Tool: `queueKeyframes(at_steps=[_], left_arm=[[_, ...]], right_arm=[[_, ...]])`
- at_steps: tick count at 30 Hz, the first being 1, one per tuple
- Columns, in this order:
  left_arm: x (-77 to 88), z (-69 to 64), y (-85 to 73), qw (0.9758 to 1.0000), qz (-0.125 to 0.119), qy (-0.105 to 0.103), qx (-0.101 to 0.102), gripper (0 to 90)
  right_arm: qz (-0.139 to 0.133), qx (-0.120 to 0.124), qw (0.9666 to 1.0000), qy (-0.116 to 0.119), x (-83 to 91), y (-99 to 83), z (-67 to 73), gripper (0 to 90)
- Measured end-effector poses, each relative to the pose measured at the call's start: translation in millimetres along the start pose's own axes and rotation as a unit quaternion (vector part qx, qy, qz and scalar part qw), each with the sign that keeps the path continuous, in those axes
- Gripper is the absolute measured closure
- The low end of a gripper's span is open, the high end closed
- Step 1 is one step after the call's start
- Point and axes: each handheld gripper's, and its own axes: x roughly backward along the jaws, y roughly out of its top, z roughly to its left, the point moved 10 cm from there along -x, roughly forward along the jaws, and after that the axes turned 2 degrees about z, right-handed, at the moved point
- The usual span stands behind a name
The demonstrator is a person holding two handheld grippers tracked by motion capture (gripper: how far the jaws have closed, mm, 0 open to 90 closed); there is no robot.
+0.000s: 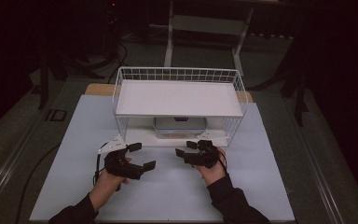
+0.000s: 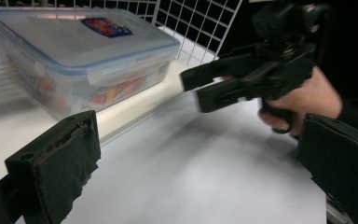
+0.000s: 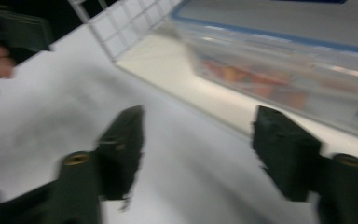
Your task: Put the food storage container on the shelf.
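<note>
Looking down: clear lidded box (image 1: 180,127) under white wire shelf (image 1: 179,100).
Left gripper (image 1: 141,156): jaws wide apart, nothing held.
Right gripper (image 1: 185,149): jaws apart, nothing held.
Close views: colourful contents inside box (image 2: 81,60).

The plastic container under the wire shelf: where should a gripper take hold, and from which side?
Probably the near short end of the container, from the shelf's open front, jaws spanning its width or the lid's rim. The wire shelf covers it from above, with mesh at the sides.
</note>
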Motion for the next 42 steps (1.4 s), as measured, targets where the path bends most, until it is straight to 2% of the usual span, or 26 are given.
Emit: queueKeyframes(at_steps=[3, 5, 7, 9, 10, 14, 16, 20, 21, 37, 42], left_arm=[[2.8, 2.2, -3.1, 0.9999, 0.009, 0.010, -0.004, 0.0], [6.1, 3.7, -3.4, 0.9998, 0.009, 0.015, -0.007, 0.0], [10.0, 5.1, -3.0, 0.9997, 0.007, 0.022, -0.011, 0.0], [15.8, 4.8, -1.8, 0.9995, 0.006, 0.026, -0.016, 0.0], [17.9, 3.9, -1.2, 0.9995, 0.006, 0.027, -0.018, 0.0], [24.7, -0.5, 0.4, 0.9994, 0.004, 0.023, -0.027, 0.0], [31.1, -5.6, -0.7, 0.9993, 0.006, 0.016, -0.034, 0.0], [34.2, -7.5, -2.5, 0.9993, 0.007, 0.012, -0.035, 0.0], [38.2, -8.3, -5.8, 0.9995, 0.007, 0.008, -0.031, 0.0], [47.5, 0.6, -30.0, 0.9994, 0.009, 0.022, -0.026, 0.0], [48.9, 1.6, -33.3, 0.9994, 0.007, 0.023, -0.027, 0.0]], right_arm=[[-0.003, 0.002, 0.9998, 0.020, 7.2, -4.3, 5.6, 19.5], [0.000, 0.003, 0.9996, 0.026, 9.2, -6.4, 7.6, 18.7], [-0.012, 0.003, 0.9995, 0.029, 17.1, -8.4, 10.7, 17.7], [-0.012, 0.004, 0.9995, 0.029, 19.7, -9.6, 11.5, 17.6], [-0.018, 0.011, 0.9995, 0.023, 27.3, -11.0, 13.0, 17.6], [-0.028, 0.009, 0.9993, 0.022, 37.5, -11.4, 12.8, 17.5], [-0.035, 0.015, 0.9992, 0.015, 49.9, -14.0, 12.1, 17.5], [-0.039, 0.011, 0.9991, 0.014, 57.0, -16.5, 11.6, 17.5], [-0.040, 0.014, 0.9991, 0.004, 66.2, -21.7, 9.5, 17.5], [-0.049, -0.006, 0.9985, -0.026, 111.3, -53.6, -2.8, 17.6], [-0.044, 0.001, 0.9983, -0.038, 120.5, -63.1, -4.7, 17.5]])
